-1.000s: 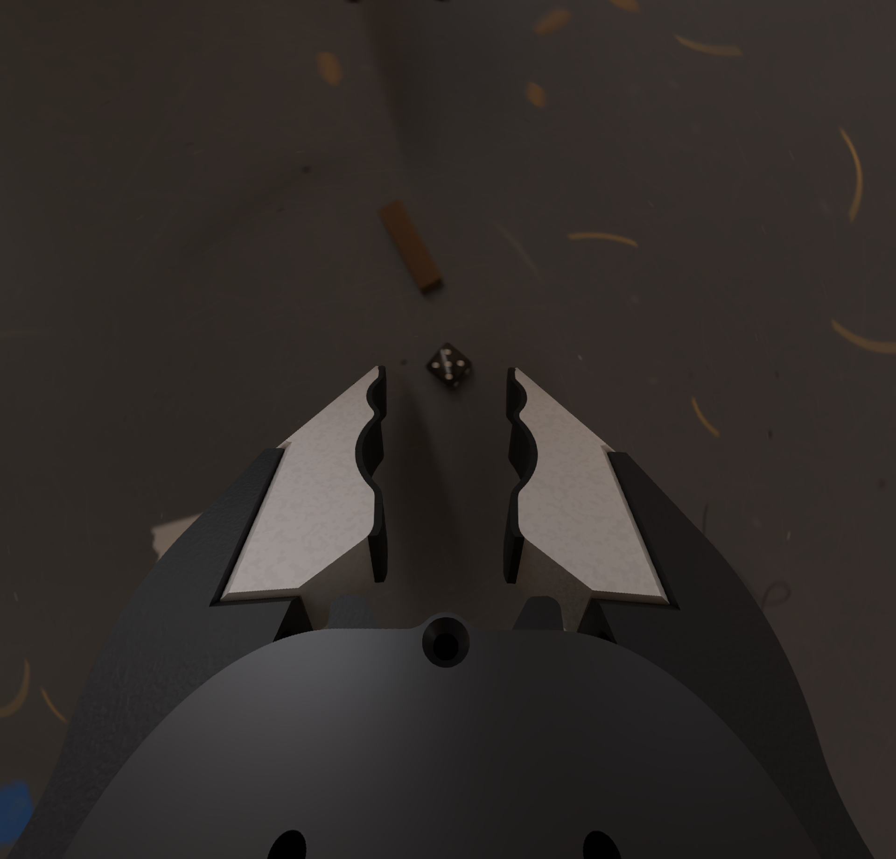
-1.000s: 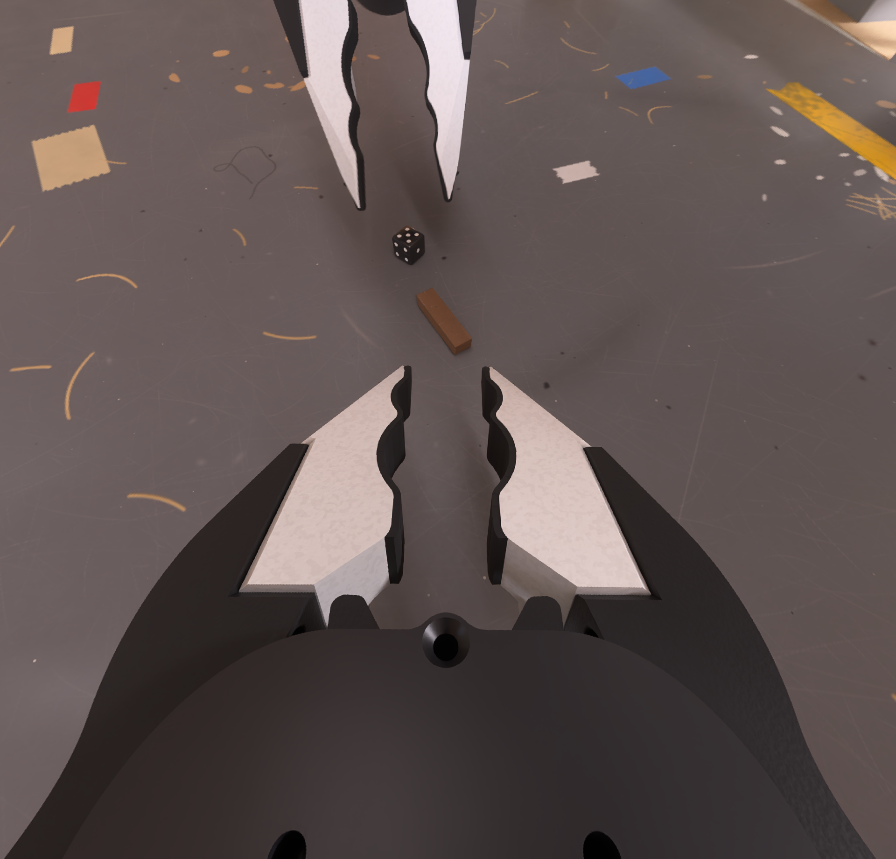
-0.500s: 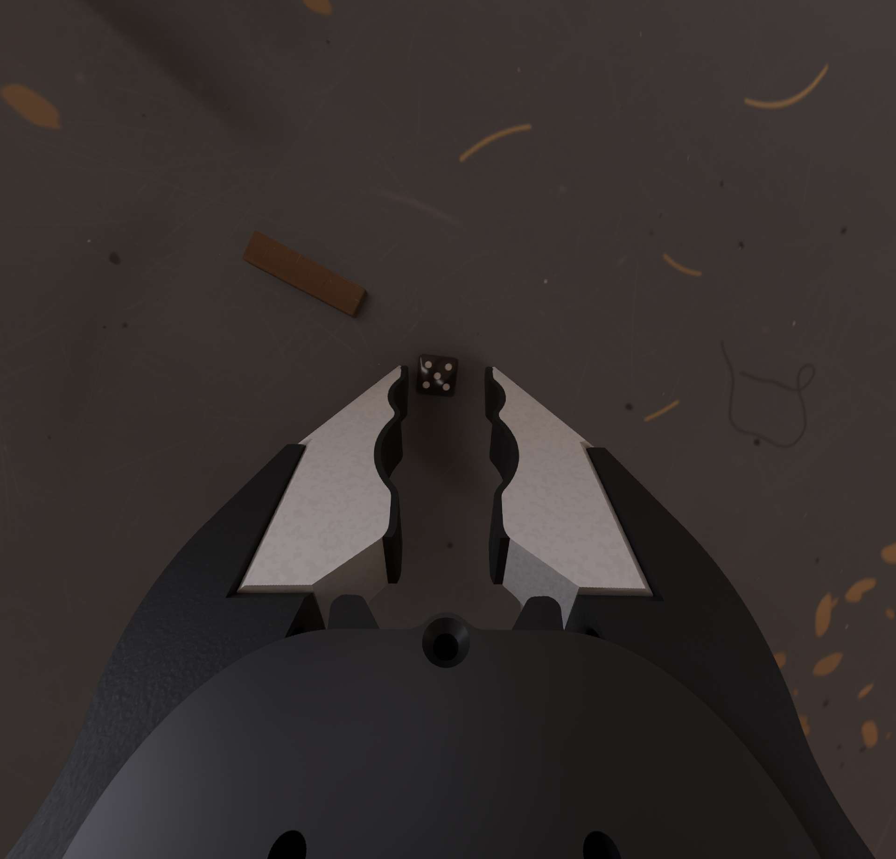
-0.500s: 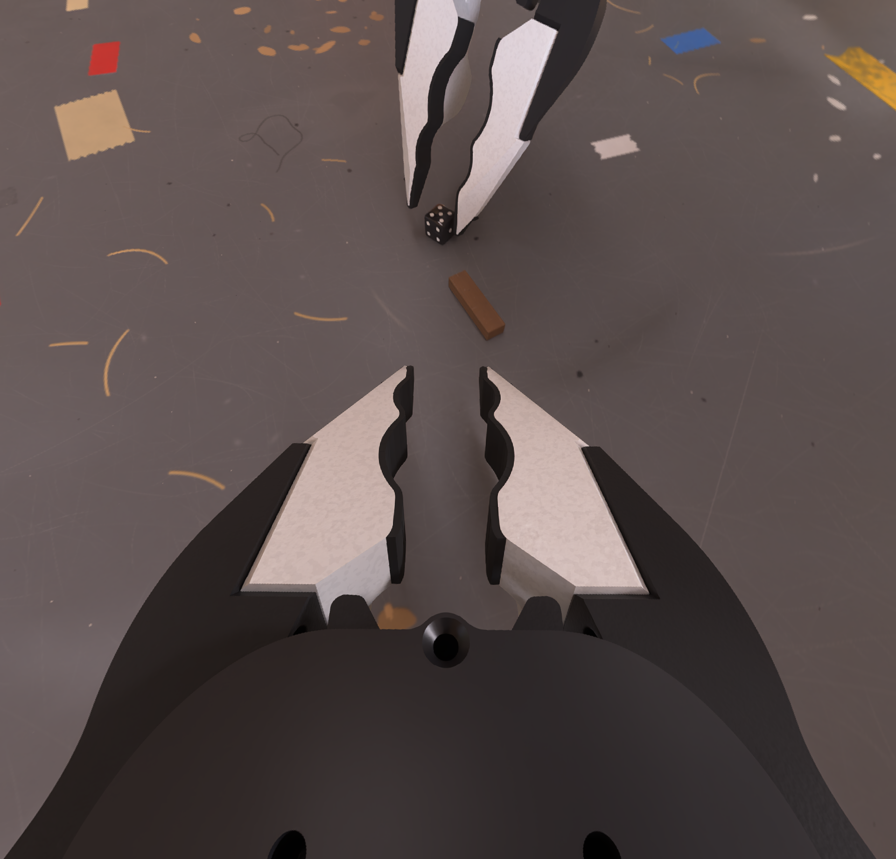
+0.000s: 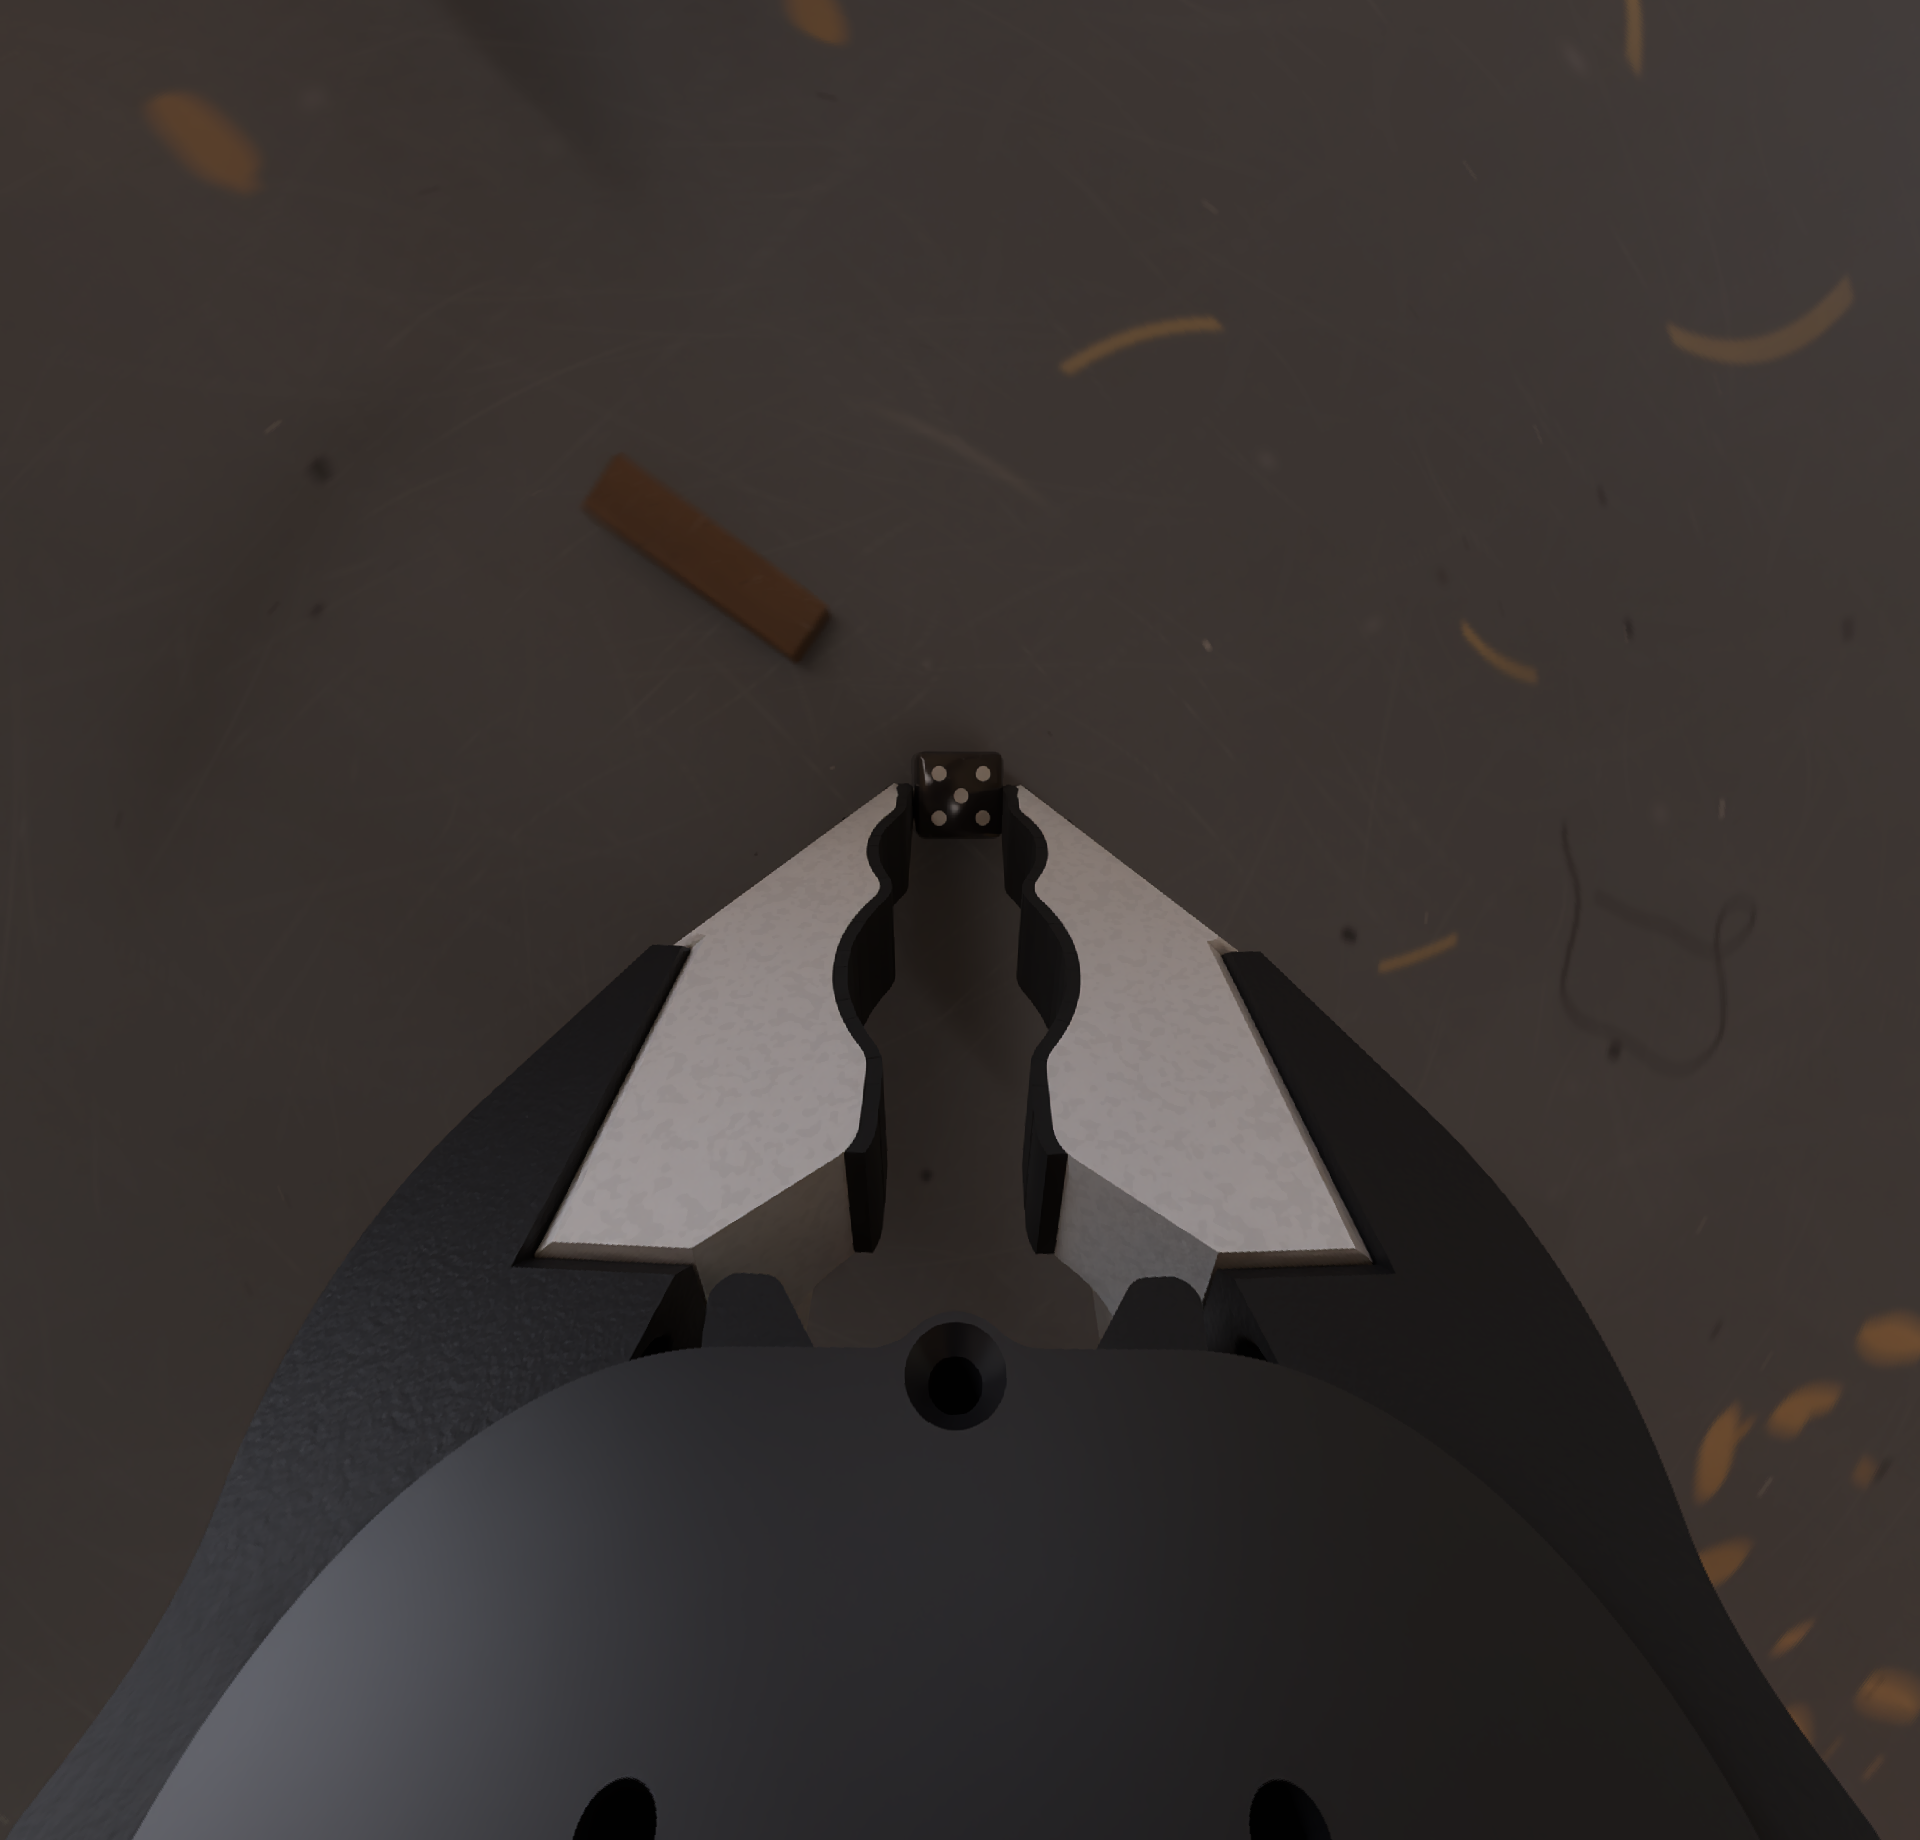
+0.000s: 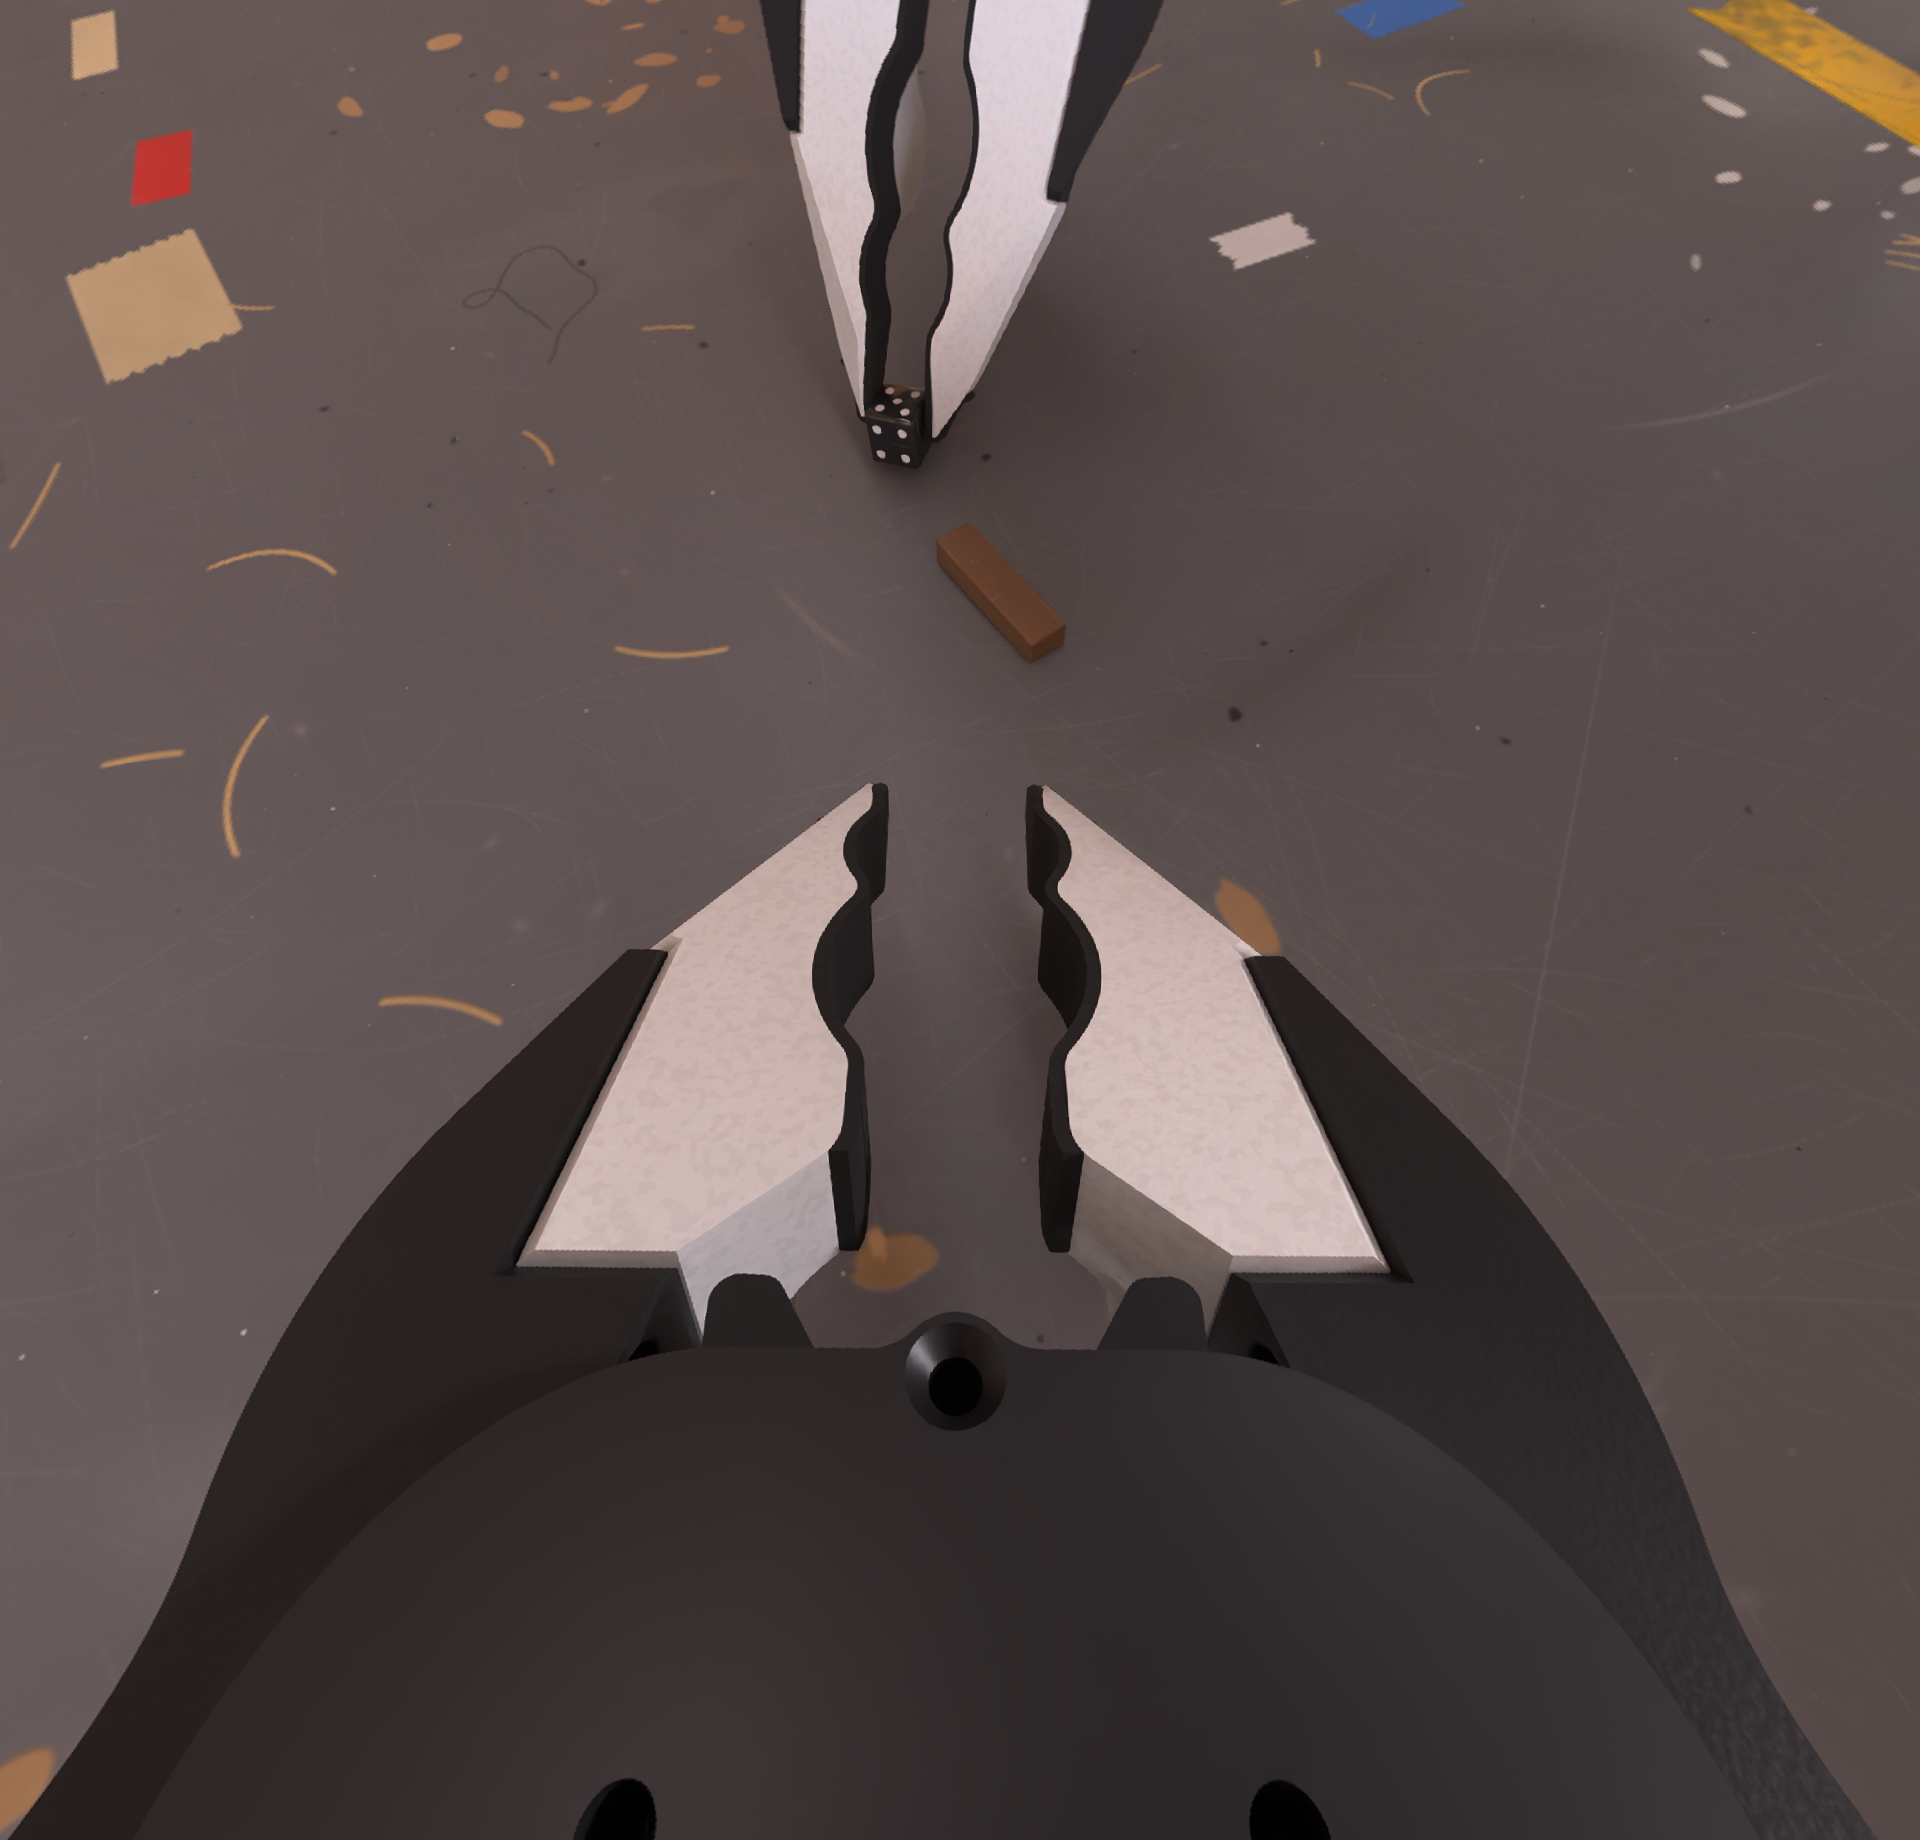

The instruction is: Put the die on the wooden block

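A small black die (image 5: 957, 795) with white pips sits on the dark grey floor, pinched between the fingertips of my left gripper (image 5: 957, 803), which is shut on it. In the right wrist view the left gripper (image 6: 902, 417) points down with the die (image 6: 898, 426) at its tips, the die's bottom at floor level. The brown wooden block (image 5: 707, 572) lies flat on the floor just ahead and left of the die. In the right wrist view the block (image 6: 1001, 592) lies between the two grippers. My right gripper (image 6: 956, 803) is open and empty, short of the block.
The floor carries flat tape patches: red (image 6: 163, 167), tan (image 6: 154, 304), blue (image 6: 1400, 6), yellow (image 6: 1813, 55) and whitish (image 6: 1262, 239). Thin wood shavings and a loop of thread (image 6: 535, 299) are scattered around.
My left gripper has come down over the die and closed its fingers onto its sides. The right gripper has stayed open and hardly moved.
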`<state>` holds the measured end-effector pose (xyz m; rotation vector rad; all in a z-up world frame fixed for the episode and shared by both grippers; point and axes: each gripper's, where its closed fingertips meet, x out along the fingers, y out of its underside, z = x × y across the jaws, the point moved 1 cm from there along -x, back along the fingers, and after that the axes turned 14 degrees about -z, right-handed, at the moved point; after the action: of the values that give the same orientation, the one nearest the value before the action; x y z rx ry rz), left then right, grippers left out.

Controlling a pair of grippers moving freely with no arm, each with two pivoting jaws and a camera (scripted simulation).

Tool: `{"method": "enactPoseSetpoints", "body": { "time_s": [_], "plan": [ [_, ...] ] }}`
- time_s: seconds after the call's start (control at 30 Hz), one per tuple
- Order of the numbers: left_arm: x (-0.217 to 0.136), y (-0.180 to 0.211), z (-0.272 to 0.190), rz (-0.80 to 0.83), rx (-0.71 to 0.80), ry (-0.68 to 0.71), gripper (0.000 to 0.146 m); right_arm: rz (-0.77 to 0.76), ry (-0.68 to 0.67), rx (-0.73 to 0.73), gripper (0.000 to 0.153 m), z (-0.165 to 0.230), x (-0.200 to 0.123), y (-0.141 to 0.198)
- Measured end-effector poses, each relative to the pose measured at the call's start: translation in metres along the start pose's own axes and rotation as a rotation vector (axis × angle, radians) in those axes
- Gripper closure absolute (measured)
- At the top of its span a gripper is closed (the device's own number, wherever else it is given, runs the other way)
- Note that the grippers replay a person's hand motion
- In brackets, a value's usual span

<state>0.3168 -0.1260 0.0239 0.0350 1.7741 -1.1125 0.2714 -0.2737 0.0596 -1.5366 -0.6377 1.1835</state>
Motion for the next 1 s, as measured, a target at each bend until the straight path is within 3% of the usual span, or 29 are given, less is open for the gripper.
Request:
{"method": "enactPoseSetpoints", "body": {
  "time_s": [0.23,0.4,0.67,1.0],
  "plan": [
    [0.003,-0.030,0.028,-0.097,-0.418,-0.342,0.129,-0.034,0.009,0.011,0.127,-0.009,0.006,0.001],
    [0.018,-0.036,0.043,-0.079,-0.543,-0.464,0.129,-0.018,0.026,0.003,0.127,-0.016,0.008,0.004],
    [0.021,-0.033,0.044,-0.056,-0.642,-0.565,0.130,-0.040,0.020,0.033,0.127,-0.023,0.004,0.009],
    [0.022,-0.033,0.044,-0.076,-0.680,-0.592,0.130,-0.051,0.006,0.045,0.128,-0.023,0.005,0.010]
  ]
}}
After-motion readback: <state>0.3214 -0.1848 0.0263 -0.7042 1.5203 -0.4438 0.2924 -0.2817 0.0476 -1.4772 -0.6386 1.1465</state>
